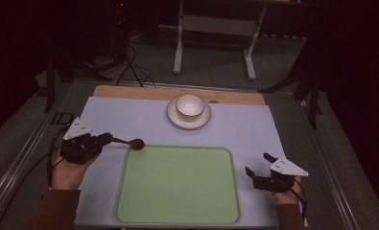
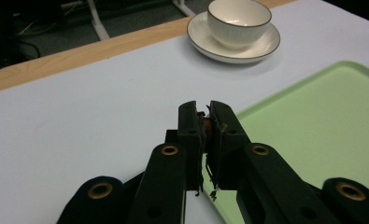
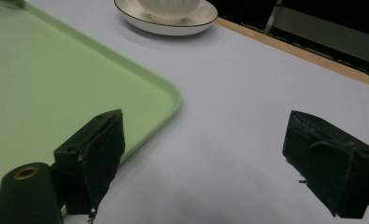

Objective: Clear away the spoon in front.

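Note:
A dark wooden spoon (image 1: 135,143) hangs just off the far left corner of the green tray (image 1: 177,187), its round end pointing right. My left gripper (image 1: 108,138) is shut on the spoon's handle, and a sliver of brown handle (image 2: 207,126) shows between the closed jaws of the left gripper (image 2: 204,109). Right of the tray, my right gripper (image 1: 258,163) is open over the pale mat. In its own view the right gripper (image 3: 205,140) holds nothing, with the tray's corner (image 3: 168,100) beside its left jaw.
A white cup (image 1: 190,105) sits on a white saucer (image 1: 174,117) at the back centre of the pale mat (image 1: 244,129); both also show in the left gripper view, cup (image 2: 238,21) and saucer (image 2: 198,35). A wooden table edge (image 1: 129,92) runs behind them.

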